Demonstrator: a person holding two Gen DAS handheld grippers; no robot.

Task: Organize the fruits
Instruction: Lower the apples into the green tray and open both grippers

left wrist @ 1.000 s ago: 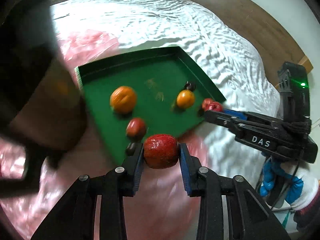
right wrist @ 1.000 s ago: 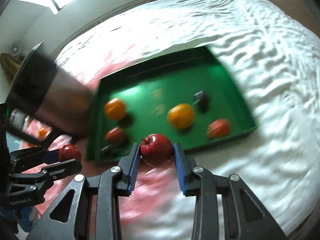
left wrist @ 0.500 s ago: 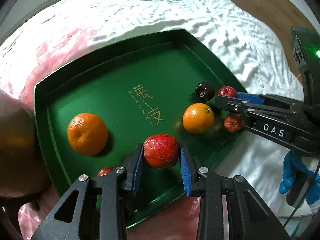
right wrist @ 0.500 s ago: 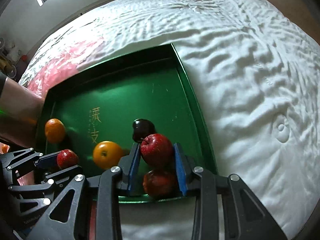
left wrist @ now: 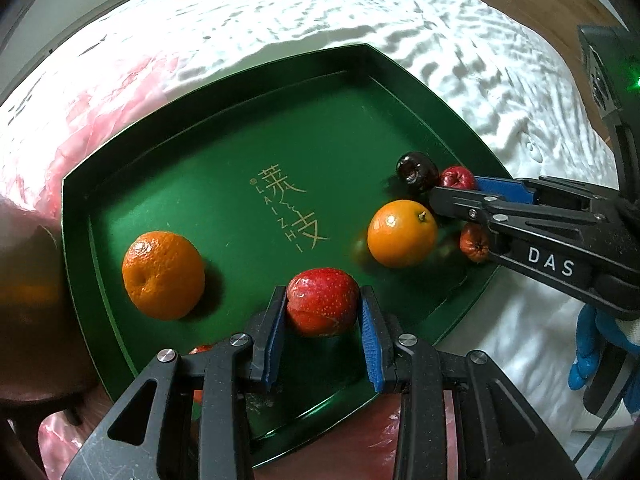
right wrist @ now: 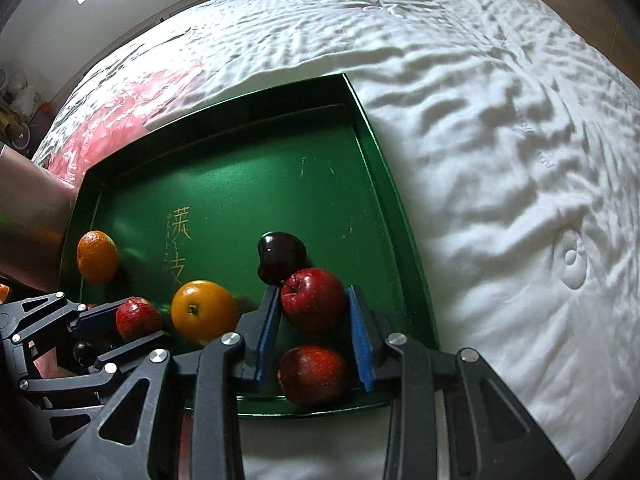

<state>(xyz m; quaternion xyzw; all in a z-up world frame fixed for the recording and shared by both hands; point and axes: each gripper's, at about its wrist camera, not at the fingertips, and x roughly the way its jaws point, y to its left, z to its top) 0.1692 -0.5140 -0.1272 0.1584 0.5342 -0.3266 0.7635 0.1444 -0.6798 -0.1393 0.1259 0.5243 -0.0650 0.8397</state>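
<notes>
A green tray [left wrist: 224, 128] [right wrist: 372, 128] lies on a white bed. My left gripper [left wrist: 322, 312] is shut on a speckled red fruit [left wrist: 322, 307] low over the tray's near part. My right gripper [right wrist: 313, 300] is shut on a red apple [right wrist: 313, 300] above the tray's near right corner; in the left wrist view that apple [left wrist: 456, 178] shows beside its blue pad. On the tray lie a wrinkled mandarin [left wrist: 163, 275] [right wrist: 97, 256], a smooth orange [left wrist: 402, 233] [right wrist: 204, 311], a dark plum [left wrist: 417, 171] [right wrist: 281, 258] and another red fruit [right wrist: 313, 374] [left wrist: 474, 242] under the right gripper.
Pink plastic sheet [left wrist: 100, 96] [right wrist: 120, 120] covers the bed left of the tray. A brown object [left wrist: 28, 280] stands at the tray's left edge. A hand in a blue and white glove [left wrist: 600, 344] holds the right gripper. A small red fruit [left wrist: 200, 350] peeks beside the left gripper's finger.
Both grippers moved from the tray's near edge forward and down over the tray, each still carrying its fruit. Over the last half second they barely moved.
</notes>
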